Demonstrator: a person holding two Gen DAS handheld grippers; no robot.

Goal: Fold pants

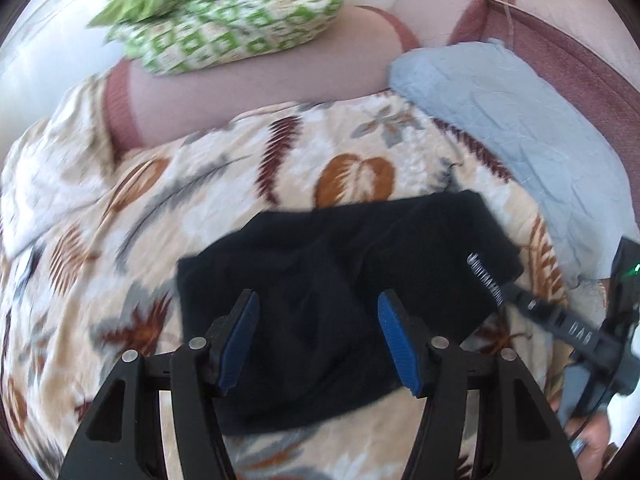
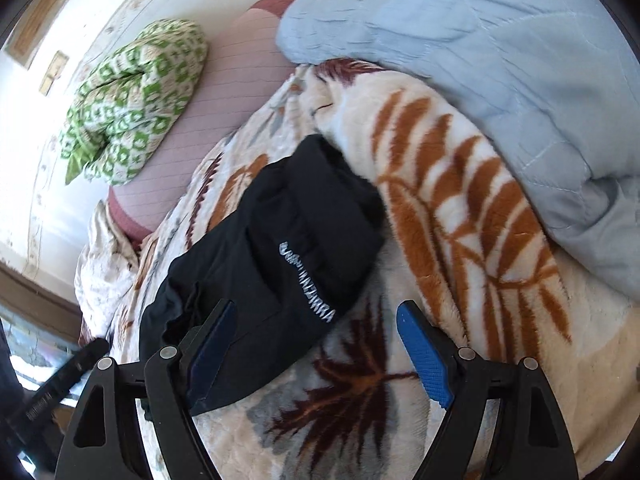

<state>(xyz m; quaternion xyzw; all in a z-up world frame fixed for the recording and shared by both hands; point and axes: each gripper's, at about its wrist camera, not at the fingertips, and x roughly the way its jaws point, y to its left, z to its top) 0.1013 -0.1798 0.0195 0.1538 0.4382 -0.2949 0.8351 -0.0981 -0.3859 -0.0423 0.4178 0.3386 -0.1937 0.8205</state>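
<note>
Black pants [image 1: 340, 300] lie folded into a compact bundle on a leaf-patterned blanket [image 1: 160, 200], with white lettering near one edge. They also show in the right wrist view [image 2: 280, 248]. My left gripper [image 1: 318, 304] is open and empty, hovering just above the bundle with its blue pads either side of it. My right gripper [image 2: 316, 316] is open and empty, at the lettered end of the pants, its left finger over the fabric edge. The right gripper also shows in the left wrist view [image 1: 560, 324], at the pants' right side.
A light blue quilt [image 2: 500, 80] is bunched on the right of the bed. A green-and-white patterned pillow [image 1: 224, 16] lies on the pink mattress sheet [image 1: 260, 80] beyond the blanket. A white wall and the bed's edge are to the left.
</note>
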